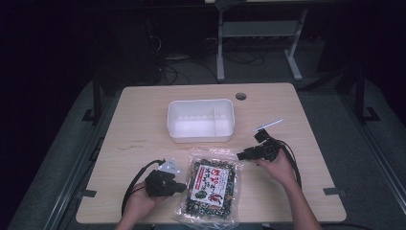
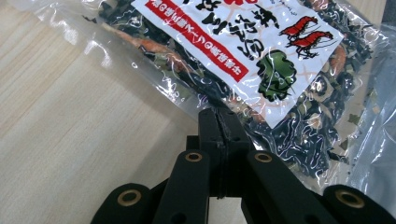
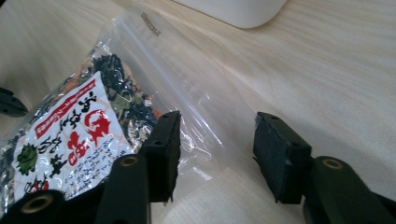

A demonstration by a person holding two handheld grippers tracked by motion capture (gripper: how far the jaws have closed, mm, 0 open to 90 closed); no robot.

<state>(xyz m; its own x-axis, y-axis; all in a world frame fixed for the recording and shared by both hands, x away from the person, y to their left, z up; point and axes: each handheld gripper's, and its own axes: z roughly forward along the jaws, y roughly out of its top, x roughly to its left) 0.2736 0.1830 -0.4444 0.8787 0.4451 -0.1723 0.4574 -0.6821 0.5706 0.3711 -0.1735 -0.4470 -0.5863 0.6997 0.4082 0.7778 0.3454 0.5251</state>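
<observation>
Black jaws of the right gripper (image 3: 215, 154) are spread wide, and the clear, unfilled top corner of the snack bag (image 3: 116, 107) is seen lying between them on the bench (image 3: 327, 70), not yet pinched. From that gripper the bag runs away toward the near edge of the bench, its long axis pointing from the white tub (image 1: 201, 120) at mid-bench down to that near edge. The left gripper (image 2: 219, 135) is held at the bag's opposite long side, jaws pressed together, their tips touching the film edge; whether any film is caught between them cannot be told. In the high view the bag (image 1: 210, 187) is framed by the right gripper (image 1: 251, 153) at its far right corner and the left gripper (image 1: 174, 184) at its left side. The right gripper is judged better placed for a grip, since the flat seal strip is already inside its opening.
</observation>
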